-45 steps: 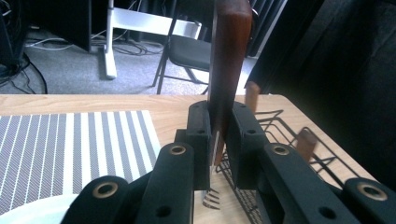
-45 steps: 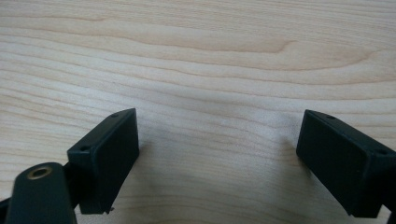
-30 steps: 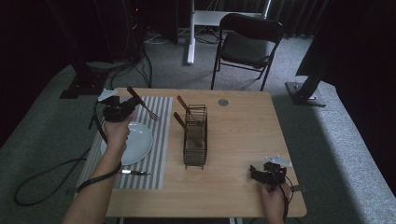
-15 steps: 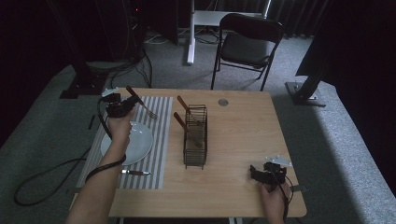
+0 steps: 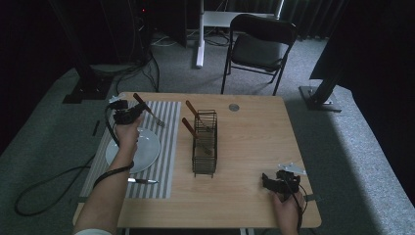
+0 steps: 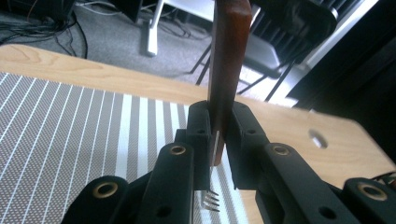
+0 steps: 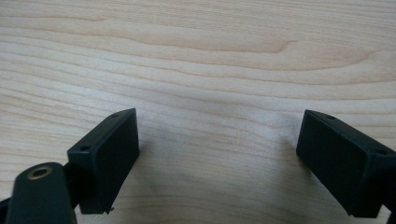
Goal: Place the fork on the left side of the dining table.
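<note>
At the bottom right of the high view, the right gripper (image 5: 278, 182) rested on the table (image 5: 254, 147) with its jaws spread wide and nothing between them. Higher, at the upper left of the frame, the left gripper (image 5: 128, 114) pinched a fork (image 6: 223, 84) by its wooden handle, tines above the striped placemat (image 5: 161, 147), just beyond the plate (image 5: 147, 154). The grip was narrow, so the fork could probably swing or slip and land crooked, or strike the plate.

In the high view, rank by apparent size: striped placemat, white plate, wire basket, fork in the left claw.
1. Striped placemat, clearly largest.
2. White plate and wire basket: footprints look alike, so unranked.
3. Fork, held in the left claw, smallest.
</note>
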Motion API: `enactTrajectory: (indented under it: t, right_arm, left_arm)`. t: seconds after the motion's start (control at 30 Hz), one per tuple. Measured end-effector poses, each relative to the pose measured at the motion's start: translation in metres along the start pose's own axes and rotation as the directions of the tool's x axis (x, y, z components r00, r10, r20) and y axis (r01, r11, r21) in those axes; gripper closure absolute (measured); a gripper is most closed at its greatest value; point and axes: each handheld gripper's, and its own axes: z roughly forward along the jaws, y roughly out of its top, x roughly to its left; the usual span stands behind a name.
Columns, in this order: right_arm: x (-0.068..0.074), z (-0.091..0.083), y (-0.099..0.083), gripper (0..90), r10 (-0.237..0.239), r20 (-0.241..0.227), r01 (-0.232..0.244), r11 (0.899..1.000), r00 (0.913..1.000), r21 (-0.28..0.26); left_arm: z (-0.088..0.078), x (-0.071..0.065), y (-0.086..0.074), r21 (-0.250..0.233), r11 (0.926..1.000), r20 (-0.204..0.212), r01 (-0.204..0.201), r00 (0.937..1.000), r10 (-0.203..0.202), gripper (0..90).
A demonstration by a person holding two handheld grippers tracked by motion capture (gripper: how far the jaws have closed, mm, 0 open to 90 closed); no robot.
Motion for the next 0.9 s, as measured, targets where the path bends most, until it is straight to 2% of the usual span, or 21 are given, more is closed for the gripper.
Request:
enactTrajectory:
  t: [0.17, 0.23, 0.37, 0.43, 0.5, 0.57, 0.63, 0.73, 0.77, 0.8, 0.87, 0.9]
  right_arm:
    - [0.000, 0.000, 0.000, 12.7, 0.000, 0.000, 0.000, 1.000, 1.0000, 0.000]
    - [0.000, 0.000, 0.000, 12.7, 0.000, 0.000, 0.000, 1.000, 1.0000, 0.000]
    - [0.000, 0.000, 0.000, 12.7, 0.001, 0.000, -0.001, 1.000, 1.0000, 0.000]
    - [0.000, 0.000, 0.000, 12.7, 0.001, 0.000, -0.001, 1.000, 1.0000, 0.000]
    - [0.000, 0.000, 0.000, 12.8, 0.001, 0.000, -0.001, 1.000, 1.0000, 0.000]
    - [0.000, 0.000, 0.000, 12.7, 0.001, 0.000, -0.001, 1.000, 1.0000, 0.000]
    - [0.000, 0.000, 0.000, 12.7, 0.001, 0.000, -0.001, 1.000, 1.0000, 0.000]
    - [0.000, 0.000, 0.000, 12.7, 0.001, 0.000, -0.001, 1.000, 1.0000, 0.000]
    - [0.000, 0.000, 0.000, 12.7, 0.001, 0.000, -0.001, 1.000, 1.0000, 0.000]
    - [0.000, 0.000, 0.000, 12.7, 0.000, 0.000, 0.000, 1.000, 1.0000, 0.000]
    - [0.000, 0.000, 0.000, 12.8, 0.001, 0.000, -0.001, 1.000, 1.0000, 0.000]
    - [0.000, 0.000, 0.000, 12.7, 0.001, 0.000, -0.001, 1.000, 1.0000, 0.000]
  left_arm:
    - [0.006, 0.005, -0.008, 0.005, 0.9998, -0.003, 0.021, 0.9998, -0.021, 80.3]
    - [0.005, 0.013, -0.011, -0.003, 0.9982, 0.008, 0.060, 0.9982, -0.060, 80.3]
    - [0.003, 0.024, -0.016, -0.010, 0.9955, 0.001, 0.094, 0.9956, -0.094, 79.6]
    - [0.003, 0.031, -0.018, -0.012, 0.9897, 0.020, 0.142, 0.9896, -0.142, 79.3]
    - [0.003, 0.036, -0.021, -0.014, 0.9879, 0.020, 0.154, 0.9879, -0.154, 78.9]
    - [0.003, 0.039, -0.023, -0.011, 0.9880, 0.008, 0.154, 0.9881, -0.154, 76.5]
    - [0.004, 0.040, -0.026, 0.007, 0.9951, -0.051, 0.099, 0.9938, -0.098, 73.8]
    - [0.007, 0.041, -0.029, 0.033, 0.9989, -0.113, 0.033, 0.9932, -0.029, 68.1]
    - [0.008, 0.042, -0.030, 0.048, 0.9983, -0.123, 0.032, 0.9920, -0.026, 67.4]
    - [0.010, 0.044, -0.031, 0.077, 0.9956, -0.126, 0.053, 0.9911, -0.043, 67.5]
    - [0.015, 0.050, -0.033, 0.125, 0.9851, -0.106, 0.118, 0.9888, -0.105, 67.9]
    - [0.017, 0.052, -0.035, 0.141, 0.9824, -0.111, 0.123, 0.9879, -0.108, 67.9]
